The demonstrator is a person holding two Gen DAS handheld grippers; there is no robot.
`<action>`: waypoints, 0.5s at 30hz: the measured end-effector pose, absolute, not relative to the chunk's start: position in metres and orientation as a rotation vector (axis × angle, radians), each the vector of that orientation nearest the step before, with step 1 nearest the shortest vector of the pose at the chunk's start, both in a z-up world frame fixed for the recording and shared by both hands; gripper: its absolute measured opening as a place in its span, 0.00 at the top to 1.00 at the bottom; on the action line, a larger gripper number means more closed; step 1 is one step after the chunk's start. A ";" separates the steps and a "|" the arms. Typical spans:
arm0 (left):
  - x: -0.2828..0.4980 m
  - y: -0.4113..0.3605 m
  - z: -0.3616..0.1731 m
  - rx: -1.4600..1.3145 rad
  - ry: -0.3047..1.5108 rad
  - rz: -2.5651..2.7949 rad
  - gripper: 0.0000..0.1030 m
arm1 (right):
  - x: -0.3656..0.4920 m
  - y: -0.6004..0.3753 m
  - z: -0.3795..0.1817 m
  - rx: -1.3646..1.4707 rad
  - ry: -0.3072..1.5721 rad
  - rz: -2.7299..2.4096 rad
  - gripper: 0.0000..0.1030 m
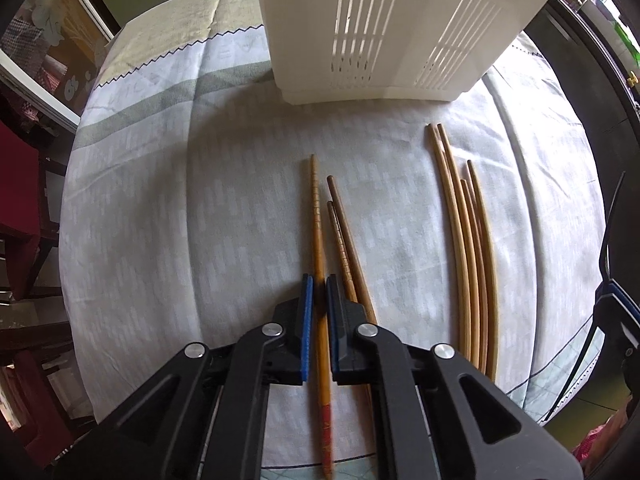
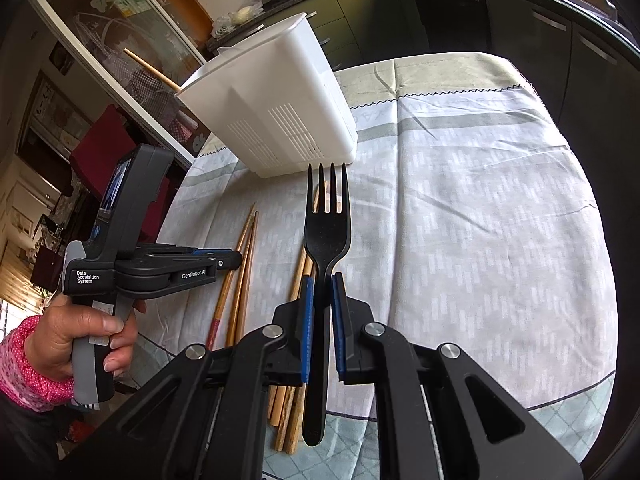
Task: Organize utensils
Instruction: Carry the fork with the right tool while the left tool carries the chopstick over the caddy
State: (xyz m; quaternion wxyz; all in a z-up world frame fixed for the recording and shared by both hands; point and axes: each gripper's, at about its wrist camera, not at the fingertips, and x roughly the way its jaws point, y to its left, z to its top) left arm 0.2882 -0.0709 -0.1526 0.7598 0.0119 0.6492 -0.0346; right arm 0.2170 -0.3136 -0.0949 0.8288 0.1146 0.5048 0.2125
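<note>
Left gripper (image 1: 319, 284): clamped on the red-ended chopstick (image 1: 319, 240); blue pads press its shaft from both sides; it points down at the cloth.
Red-ended chopstick: lies on the tablecloth (image 1: 200, 200), tip toward 12 o'clock, red end toward 6; the hold is about mid-shaft.
Handling: probably light, stiff and smooth; a thin round stick may roll or swivel in the pads, so a mid-shaft hold seems sound.
Dark chopsticks (image 1: 346, 240): just beside the gripper at 1 o'clock, touching its right finger.
Pale chopsticks (image 1: 468, 248): a bundle at 3 o'clock, well apart.
White holder (image 1: 380, 40): at 12 o'clock, beyond the tips; one stick (image 2: 150, 68) already juts from it.
Right gripper (image 2: 322, 280): grasping the black fork (image 2: 326, 248) by the handle, tines toward 12 o'clock, above the cloth.
</note>
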 end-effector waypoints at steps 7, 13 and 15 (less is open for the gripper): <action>0.278 -0.059 -0.121 0.031 1.281 -0.102 0.94 | 0.210 -0.319 -0.090 0.255 1.019 0.453 0.90; 0.261 -0.050 -0.081 0.020 1.168 -0.135 0.94 | 0.204 -0.318 -0.082 0.250 0.972 0.455 0.90; 0.252 -0.043 -0.069 0.011 1.134 -0.147 0.94 | 0.201 -0.316 -0.077 0.237 0.947 0.454 0.90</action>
